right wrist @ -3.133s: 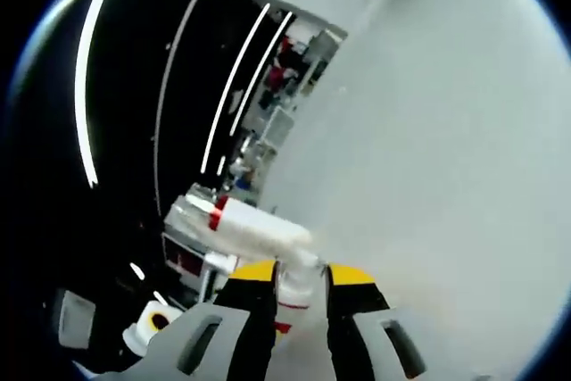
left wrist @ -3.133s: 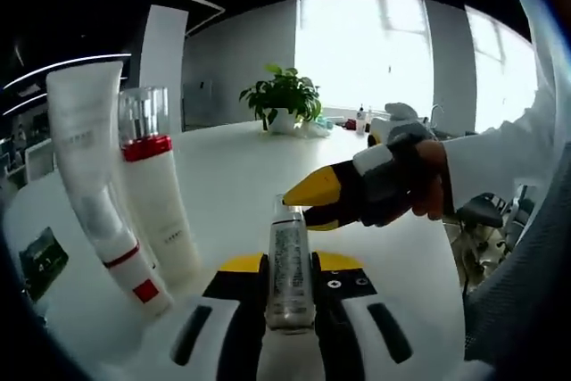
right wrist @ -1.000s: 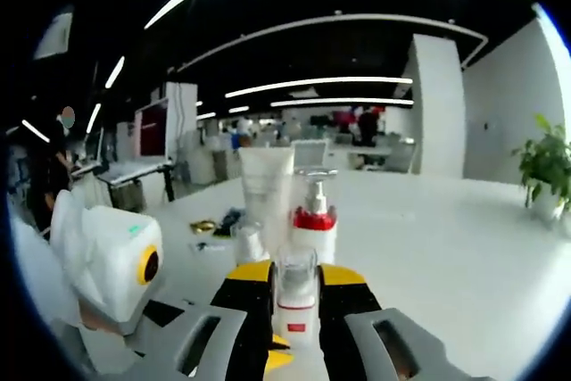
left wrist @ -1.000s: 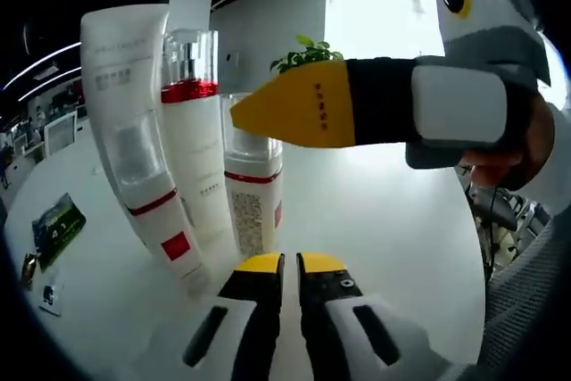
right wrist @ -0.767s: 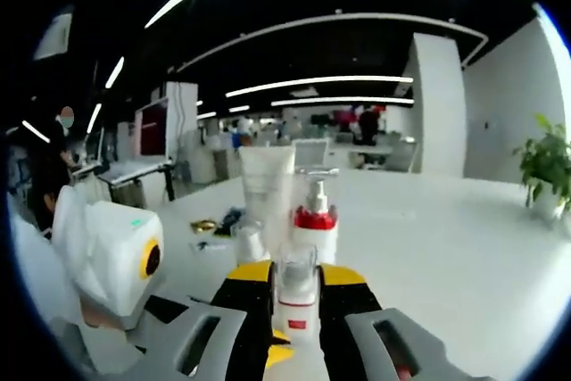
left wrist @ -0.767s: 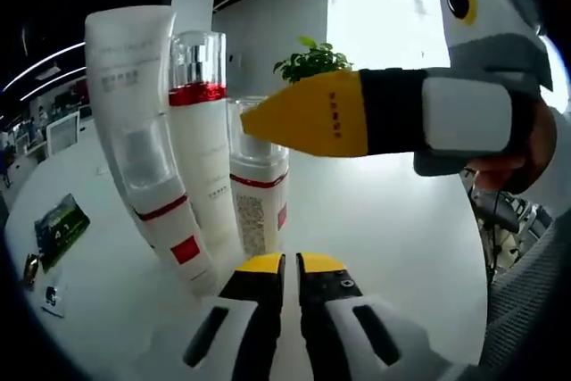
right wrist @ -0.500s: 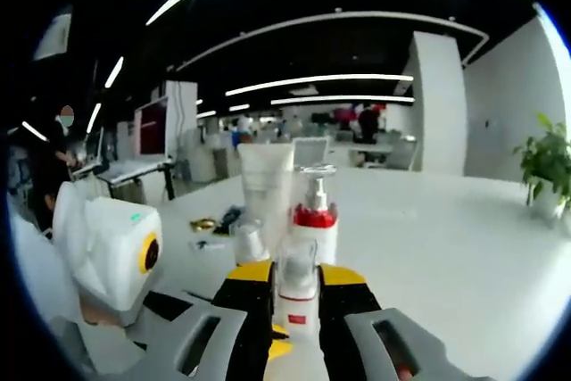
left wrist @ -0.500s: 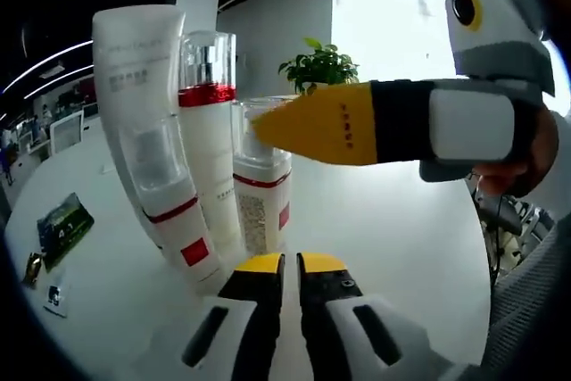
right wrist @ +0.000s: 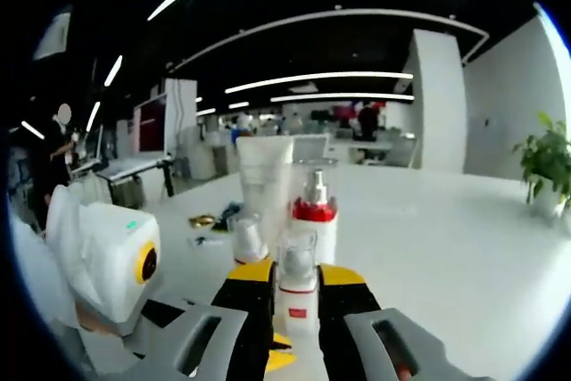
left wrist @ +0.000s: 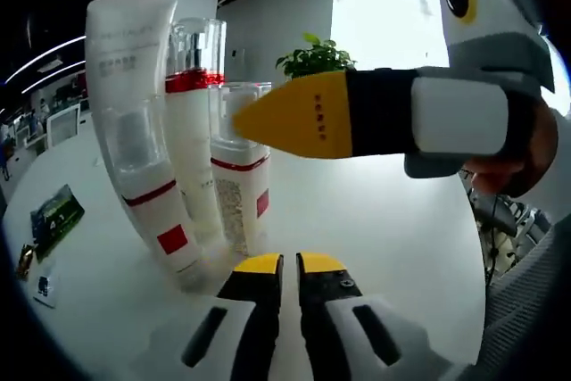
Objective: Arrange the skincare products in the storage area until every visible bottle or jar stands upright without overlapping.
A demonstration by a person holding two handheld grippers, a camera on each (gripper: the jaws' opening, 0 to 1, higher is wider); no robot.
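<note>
My right gripper (right wrist: 295,276) jaws clamp a small bottle (right wrist: 295,294) just before the pump bottle (right wrist: 313,220); my left gripper (left wrist: 285,265) seems clenched, empty, near it.

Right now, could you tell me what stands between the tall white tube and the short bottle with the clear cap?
In the left gripper view, a slim bottle with a red collar stands between the tube and the short bottle.

Right gripper (right wrist: 295,285) fingers clamp small bottle (right wrist: 295,292); tube (right wrist: 262,183), pump bottle (right wrist: 315,211) behind.
</note>
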